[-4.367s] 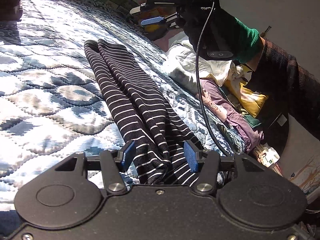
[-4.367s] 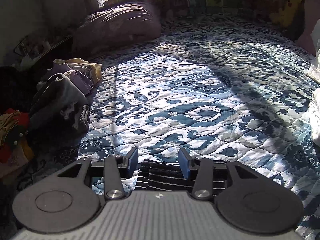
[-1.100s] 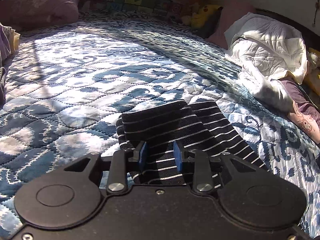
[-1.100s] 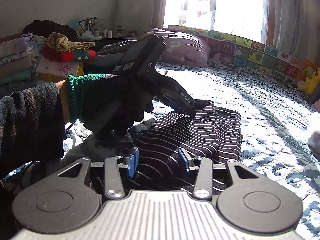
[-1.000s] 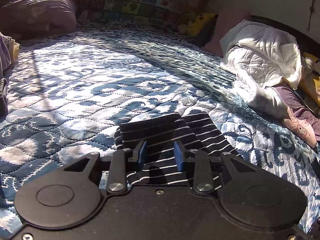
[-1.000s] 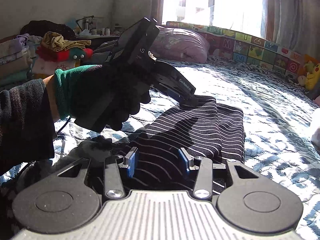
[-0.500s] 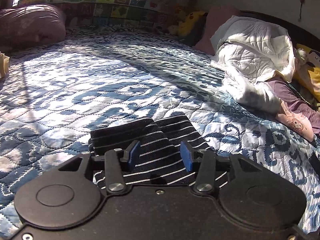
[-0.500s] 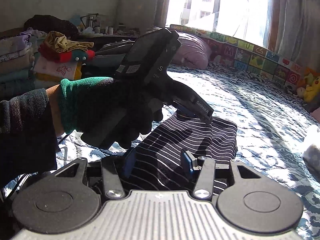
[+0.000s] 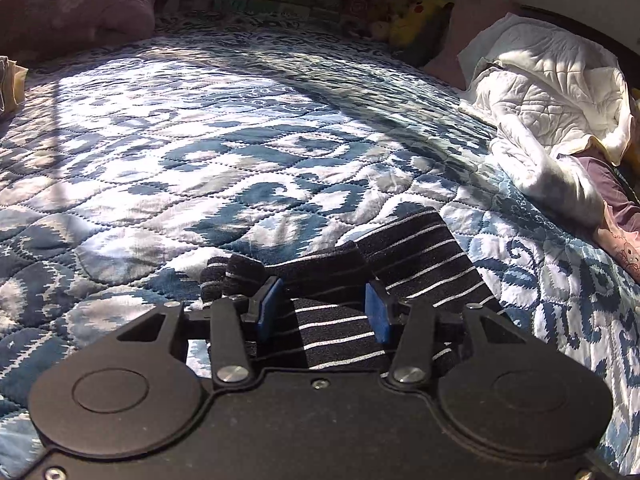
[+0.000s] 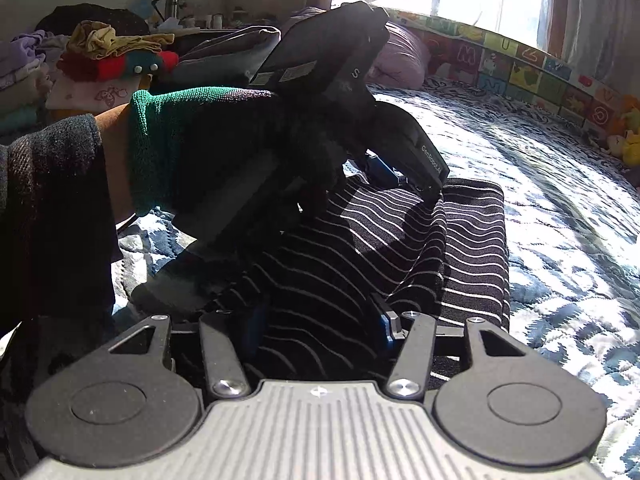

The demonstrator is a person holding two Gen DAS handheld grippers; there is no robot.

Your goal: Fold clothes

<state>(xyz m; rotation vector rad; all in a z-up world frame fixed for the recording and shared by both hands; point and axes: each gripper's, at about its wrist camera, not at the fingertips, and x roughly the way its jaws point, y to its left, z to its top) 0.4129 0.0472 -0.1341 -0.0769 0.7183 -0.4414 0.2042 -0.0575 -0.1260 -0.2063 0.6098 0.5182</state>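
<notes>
A black garment with thin white stripes [image 9: 412, 256] lies folded on the blue patterned quilt [image 9: 240, 152]. My left gripper [image 9: 322, 312] is open just over its near edge, blue pads apart, nothing pinched between them. In the right wrist view the same striped garment [image 10: 472, 248] spreads across the bed. My right gripper [image 10: 318, 326] is open above its near end, the fabric lying slack under the gap. A gloved hand with a green cuff [image 10: 224, 152] holds the left gripper [image 10: 416, 188], whose tips are down at the garment's far fold.
A white quilted blanket [image 9: 552, 92] and purple clothes lie heaped at the bed's right side. A mauve pillow [image 9: 76, 8] and yellow plush toys [image 9: 416, 12] sit at the far end. Piles of clothes [image 10: 104, 56] stand off the bed's left edge.
The left gripper's pads have spread apart and let go of the striped fabric. The right gripper has opened wider too. The garment, long and stretched out earlier, now lies folded short.
</notes>
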